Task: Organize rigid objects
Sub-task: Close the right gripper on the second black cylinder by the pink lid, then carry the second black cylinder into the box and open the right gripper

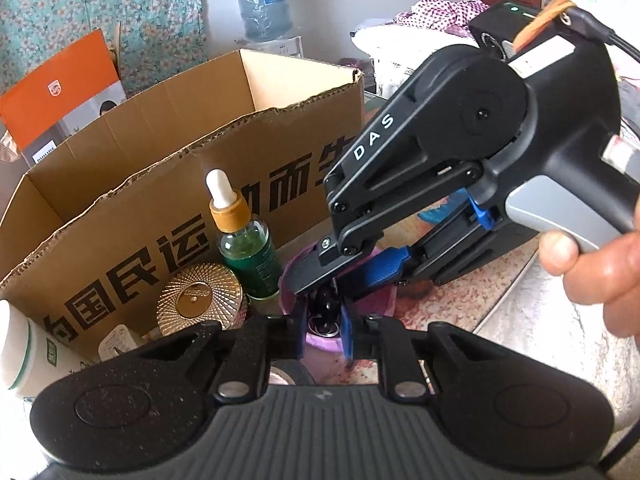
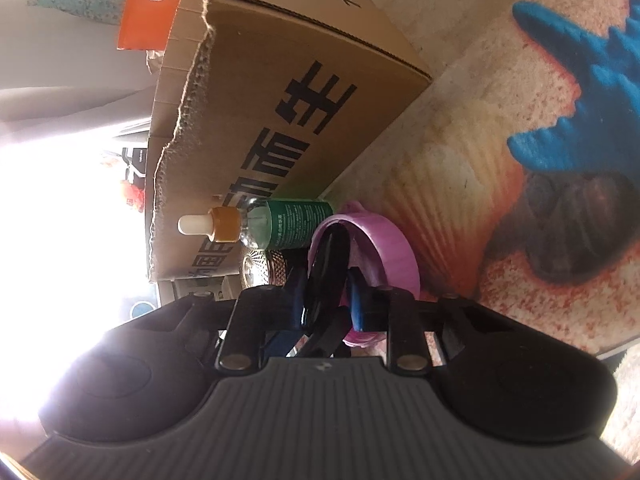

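Starting at the left, why are the white bottle (image 1: 16, 344), the gold tin (image 1: 200, 300) and the dropper bottle (image 1: 244, 248) lined up against the cardboard box (image 1: 160, 160)?

They stand on the table (image 1: 520, 320) just outside the box wall, upright and close together. I judge they are waiting there to be sorted, since the box is open at the top and within easy reach.

And the piece you are working on?

That is the black piece (image 2: 326, 272), further right, lying inside the purple bowl (image 1: 376, 302), which sits on the table just beside the dropper bottle. Both tongs reach down into the bowl because the piece lies below its rim.

How do the tongs stand?

My left tongs (image 1: 324, 316) are drawn together over the bowl. I cannot tell whether they bite the piece or only steady things. My right tongs (image 2: 325, 288) come in from the right, held in my hand (image 1: 600, 272), and look clamped on the black piece, which fills the gap between the pads.

Why two tongs for one small thing?

My guess: one keeps the light bowl from tipping or sliding while the other lifts.
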Demonstrator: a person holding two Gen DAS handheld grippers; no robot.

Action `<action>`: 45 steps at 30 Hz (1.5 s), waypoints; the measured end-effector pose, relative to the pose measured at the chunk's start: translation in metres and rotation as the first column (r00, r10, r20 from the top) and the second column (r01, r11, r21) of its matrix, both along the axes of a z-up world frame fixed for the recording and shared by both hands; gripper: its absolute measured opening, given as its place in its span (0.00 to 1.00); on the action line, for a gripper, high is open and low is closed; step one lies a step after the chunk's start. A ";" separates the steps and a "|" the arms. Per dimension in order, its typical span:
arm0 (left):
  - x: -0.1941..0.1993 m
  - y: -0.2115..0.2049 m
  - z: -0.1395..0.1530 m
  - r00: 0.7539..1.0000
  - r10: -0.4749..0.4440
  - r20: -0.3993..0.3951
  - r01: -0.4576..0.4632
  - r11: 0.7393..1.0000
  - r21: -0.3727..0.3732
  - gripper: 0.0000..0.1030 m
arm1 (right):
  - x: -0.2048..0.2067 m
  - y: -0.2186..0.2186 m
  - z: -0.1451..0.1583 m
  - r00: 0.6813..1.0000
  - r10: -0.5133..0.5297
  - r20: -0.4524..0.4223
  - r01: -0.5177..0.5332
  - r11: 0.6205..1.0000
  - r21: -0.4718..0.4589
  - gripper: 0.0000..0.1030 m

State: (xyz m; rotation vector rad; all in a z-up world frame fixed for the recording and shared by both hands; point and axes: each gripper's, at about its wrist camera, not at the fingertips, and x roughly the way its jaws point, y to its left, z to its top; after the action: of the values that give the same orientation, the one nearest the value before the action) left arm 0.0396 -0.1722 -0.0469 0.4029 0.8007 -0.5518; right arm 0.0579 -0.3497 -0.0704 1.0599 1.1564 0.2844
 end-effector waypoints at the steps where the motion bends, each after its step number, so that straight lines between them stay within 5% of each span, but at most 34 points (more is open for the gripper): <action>1: -0.001 0.000 0.001 1.000 -0.002 0.002 0.002 1.000 -0.004 0.17 | -0.002 0.001 0.002 1.000 -0.001 0.009 0.001 1.000 -0.007 0.20; 9: -0.016 0.005 0.026 0.997 -0.019 0.068 0.021 1.000 -0.017 0.17 | -0.023 0.007 0.033 0.996 -0.011 0.087 0.012 1.000 -0.013 0.20; 16: -0.025 0.016 0.079 0.978 0.004 0.210 0.009 0.998 -0.058 0.18 | -0.033 0.025 0.112 0.955 0.040 0.293 -0.011 0.995 -0.098 0.20; 25: 0.027 0.052 0.113 0.957 0.159 0.243 -0.150 0.987 -0.056 0.19 | 0.048 0.068 0.174 0.895 0.225 0.386 -0.176 0.972 -0.158 0.20; 31: 0.109 0.088 0.095 0.962 0.267 0.048 -0.265 0.963 -0.044 0.19 | 0.139 0.111 0.153 0.914 0.321 0.248 -0.293 0.945 -0.143 0.20; 35: 0.157 0.118 0.075 0.923 0.369 -0.107 -0.375 0.926 -0.050 0.26 | 0.188 0.128 0.122 0.926 0.350 0.140 -0.329 0.932 -0.153 0.16; 38: 0.154 0.138 0.072 0.899 0.422 -0.113 -0.430 0.901 -0.055 0.30 | 0.219 0.141 0.103 0.931 0.355 0.090 -0.332 0.921 -0.203 0.16; 45: 0.134 0.148 0.085 0.899 0.437 -0.038 -0.439 0.895 -0.079 0.55 | 0.247 0.163 0.076 0.914 0.403 0.050 -0.372 0.881 -0.290 0.18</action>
State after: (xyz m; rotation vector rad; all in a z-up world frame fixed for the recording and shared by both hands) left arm 0.1734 -0.0247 0.0384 0.1273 0.8513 -0.1653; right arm 0.3049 -0.1871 0.0056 0.5535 1.2641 0.4756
